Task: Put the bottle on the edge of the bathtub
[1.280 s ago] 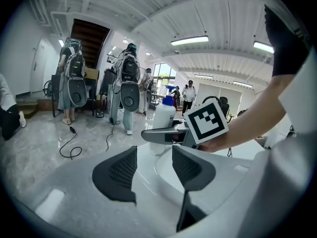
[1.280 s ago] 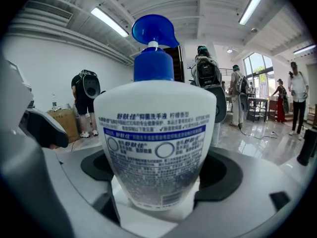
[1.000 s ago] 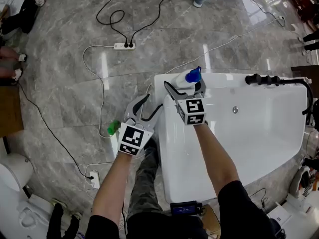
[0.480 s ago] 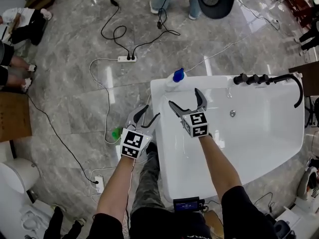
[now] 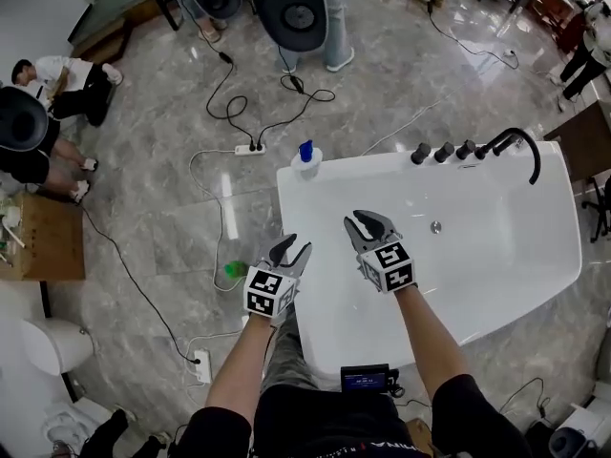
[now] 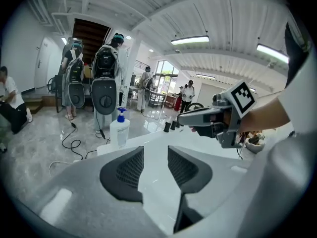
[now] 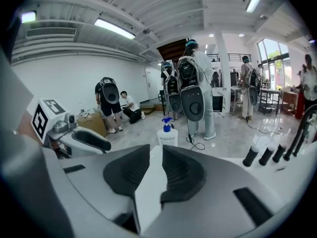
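The bottle (image 5: 306,163), white with a blue pump head, is standing upright on the far left corner of the bathtub (image 5: 382,167) rim, free of any grip. Both tongs are hanging well apart from it, on the person's side.

The left tongs (image 5: 291,248) are sitting just outside the tub's left wall, above the grey floor (image 5: 162,208). Their jaws have just been closing but are showing a clear gap, with nothing between them. In the left gripper view the bottle is appearing beyond the tips, a little left of that gap.

The right tongs (image 5: 367,223) are hovering over the tub's white basin. Their jaws have just been closing and are standing almost together, leaving only a narrow slit, and are gripping nothing. In the right gripper view the bottle is standing beyond the tips, nearly in line with the slit.

Black taps (image 5: 442,151) are lining the far rim, to the right of the bottle.
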A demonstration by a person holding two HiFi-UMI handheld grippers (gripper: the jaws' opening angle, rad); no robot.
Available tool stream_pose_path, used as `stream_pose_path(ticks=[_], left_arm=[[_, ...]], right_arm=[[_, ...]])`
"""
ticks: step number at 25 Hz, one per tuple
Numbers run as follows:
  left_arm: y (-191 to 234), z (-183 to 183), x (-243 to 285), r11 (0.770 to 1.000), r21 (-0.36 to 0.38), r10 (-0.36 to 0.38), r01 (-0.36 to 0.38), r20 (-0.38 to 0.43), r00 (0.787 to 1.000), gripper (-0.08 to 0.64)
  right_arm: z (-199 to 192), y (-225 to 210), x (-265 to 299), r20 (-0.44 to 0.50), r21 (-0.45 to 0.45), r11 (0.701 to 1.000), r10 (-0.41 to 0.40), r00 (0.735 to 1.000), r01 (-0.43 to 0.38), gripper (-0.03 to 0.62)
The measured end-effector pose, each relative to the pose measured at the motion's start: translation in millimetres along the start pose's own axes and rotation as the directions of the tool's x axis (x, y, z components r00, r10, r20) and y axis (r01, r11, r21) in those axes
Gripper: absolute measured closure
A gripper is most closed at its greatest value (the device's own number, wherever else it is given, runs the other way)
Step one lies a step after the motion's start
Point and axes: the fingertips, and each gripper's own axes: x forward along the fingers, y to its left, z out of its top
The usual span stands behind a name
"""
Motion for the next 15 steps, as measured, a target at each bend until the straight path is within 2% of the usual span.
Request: stream_pose_path(ticks=[2, 5, 8, 11, 13, 15], left_arm=[[-34.5, -3.8, -12.3, 1.000, -0.015, 0.007, -0.007, -0.010, 1.000, 0.439], [-96.0, -12.1, -28.4, 0.999, -0.041, 0.012, -0.012, 0.001, 1.000, 0.521], [-153.4, -36.0, -42.8, 0.994, -0.103, 0.027, -0.025, 0.012, 1.000, 0.546], [-207.7, -64.2, -61.3, 0.984, -0.174, 0.032, -0.035, -0.016, 0.999, 0.551], [-244.2, -78.3, -75.3, 0.983, -0.181, 0.020, -0.028, -0.044, 0.999, 0.551], [-274.6, -84.9, -86.5, 0.988, -0.155, 0.012, -0.022, -0.063, 0.998, 0.551]], right_arm=[[-2.0, -0.4, -43.6, 0.016, 0.017, 1.000, 0.016, 1.000, -0.016, 0.547], [-19.6, -8.1, -108.5, 0.020, 0.008, 0.999, 0.042, 0.999, -0.042, 0.569], [-50.0, -15.3, -163.6, 0.013, -0.012, 0.998, 0.068, 0.998, -0.068, 0.572], [-76.0, -19.4, -216.0, 0.003, -0.001, 0.998, 0.070, 0.998, -0.070, 0.572], [-86.2, -14.9, -254.8, -0.013, 0.009, 0.996, 0.090, 0.996, -0.090, 0.572], [-91.7, -8.6, -293.0, -0.029, 0.003, 0.993, 0.117, 0.993, -0.117, 0.572]])
